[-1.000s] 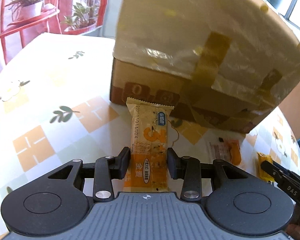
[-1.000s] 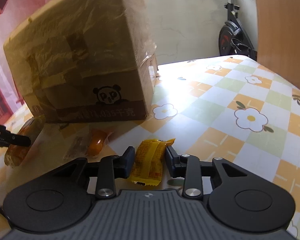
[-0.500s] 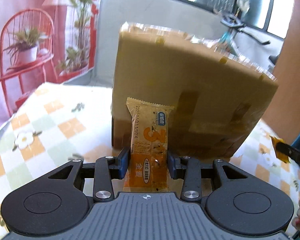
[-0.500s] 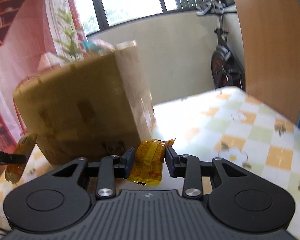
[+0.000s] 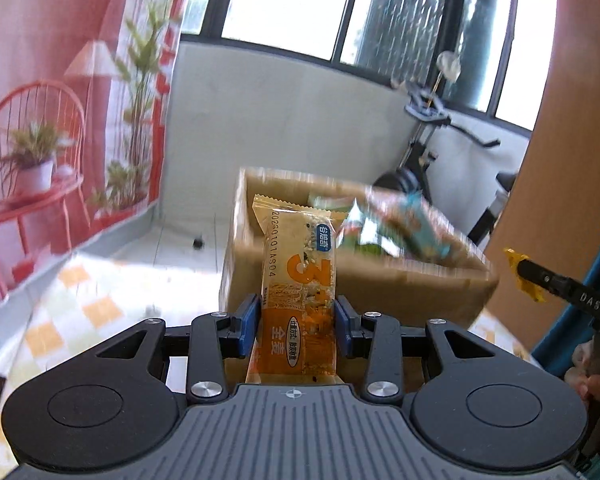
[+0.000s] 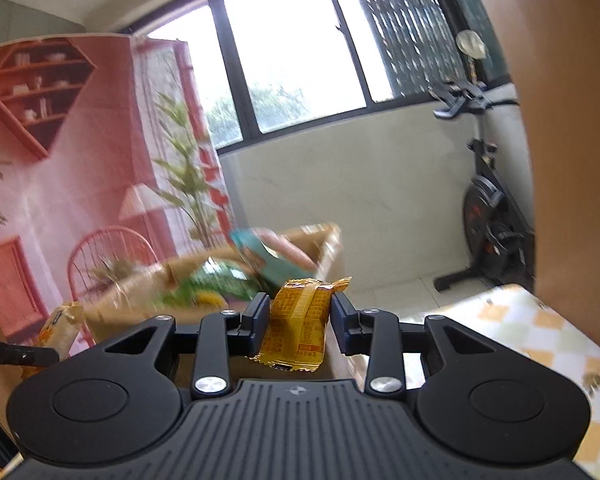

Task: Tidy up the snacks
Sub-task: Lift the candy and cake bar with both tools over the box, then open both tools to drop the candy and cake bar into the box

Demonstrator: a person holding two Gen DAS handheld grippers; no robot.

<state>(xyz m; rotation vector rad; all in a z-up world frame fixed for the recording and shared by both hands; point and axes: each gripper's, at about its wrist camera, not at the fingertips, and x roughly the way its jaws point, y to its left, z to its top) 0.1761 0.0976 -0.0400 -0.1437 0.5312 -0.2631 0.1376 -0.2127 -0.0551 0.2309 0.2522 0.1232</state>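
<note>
My left gripper [image 5: 296, 326] is shut on a long orange-and-cream snack bar [image 5: 300, 276] that stands upright between the pads. Behind it sits an open cardboard box [image 5: 352, 280] with green and teal snack packs [image 5: 396, 228] showing over its rim. My right gripper [image 6: 299, 326] is shut on a small yellow snack packet [image 6: 300, 320], held above the near edge of the same box [image 6: 140, 296]. In the left wrist view the right gripper's finger [image 5: 560, 286] with the yellow packet [image 5: 518, 272] pokes in from the right. The left gripper's finger [image 6: 16, 354] and its bar [image 6: 62, 328] show at the left of the right wrist view.
The box stands on a table with an orange-and-green checked cloth [image 5: 80, 300] [image 6: 540, 332]. A wooden panel [image 5: 572, 160] rises at the right. An exercise bike [image 6: 488, 208] stands by the white wall under the windows. A pink printed backdrop [image 5: 60, 100] hangs at the left.
Both grippers have risen with their snacks from table level beside the box to above its rim. The box's open top and contents have come into view. Both grips are unchanged.
</note>
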